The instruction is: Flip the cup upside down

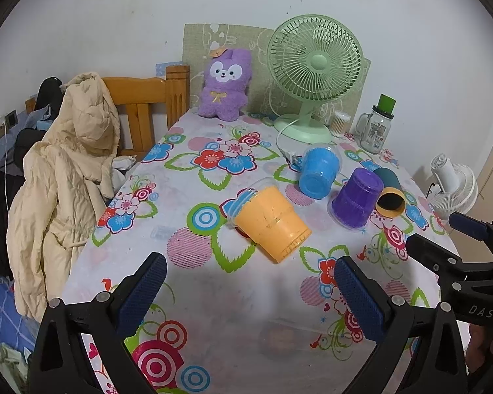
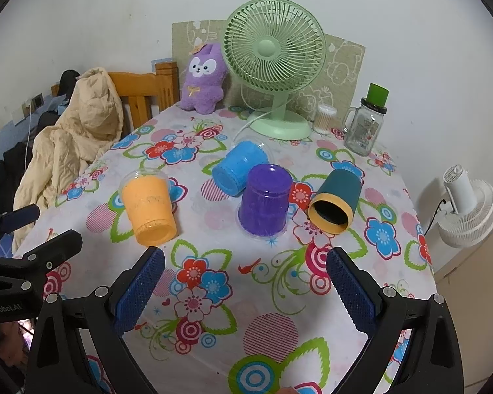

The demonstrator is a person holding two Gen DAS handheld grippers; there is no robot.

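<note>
orange cup (image 1: 272, 221): on its side, ahead of the left gripper (image 1: 249, 282), just right of centre; axis slants, base nearest. left jaws spread, empty. right gripper (image 2: 245, 282): also spread, empty, farther off.

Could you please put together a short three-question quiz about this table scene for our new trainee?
1. True or false: the purple cup stands upside down on the tablecloth.
2. Which cup lies on its side with its opening toward the camera? A) the orange cup B) the teal cup C) the blue cup
3. Fill in: both the left hand-held gripper and the right hand-held gripper are ____ and hold nothing.

Key
1. True: its wide rim is down, its base up.
2. B: its dark interior and yellow rim show.
3. Open: the fingers stand wide apart.
</note>
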